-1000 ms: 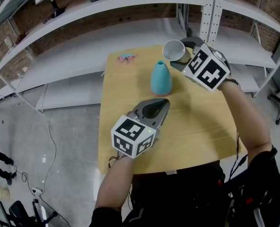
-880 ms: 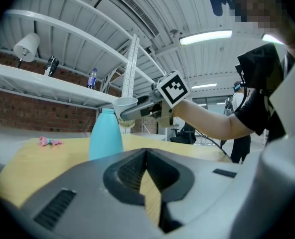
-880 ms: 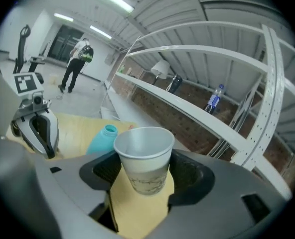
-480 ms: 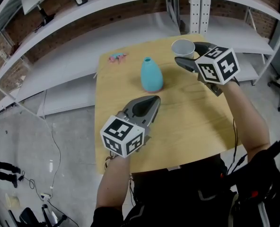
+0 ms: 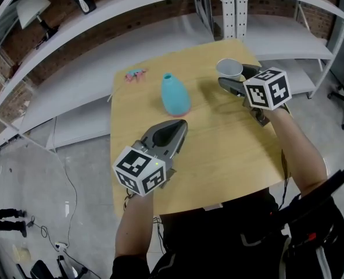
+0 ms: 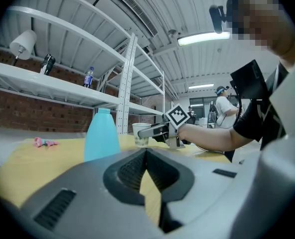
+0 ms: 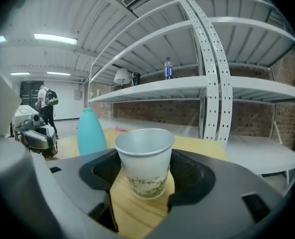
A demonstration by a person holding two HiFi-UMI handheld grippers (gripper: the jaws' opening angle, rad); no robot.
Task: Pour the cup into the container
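the paper cup [image 5: 229, 68] sits upright near the table's [image 5: 218, 150] far right corner, pinched between the jaws of the right hand-held gripper [image 7: 143, 180] — whether its base touches the wood i cannot tell. the teal container [image 5: 175, 96] stands to its left (apart from it). nearer the person, the left hand-held gripper [image 5: 176, 128] hovers with its jaws pressed together, empty.

In the head view the right tool [image 5: 232, 75] is covering the lower wall of the cup [image 5: 228, 67]; in the right gripper view the rim is hiding its inside. In the left gripper view the left tool [image 6: 146, 153] is blocking the foot of the blue container [image 6: 101, 133]. The pink thing [image 5: 135, 75] near the far left corner of the tabletop [image 5: 218, 150] is appearing too small to name.
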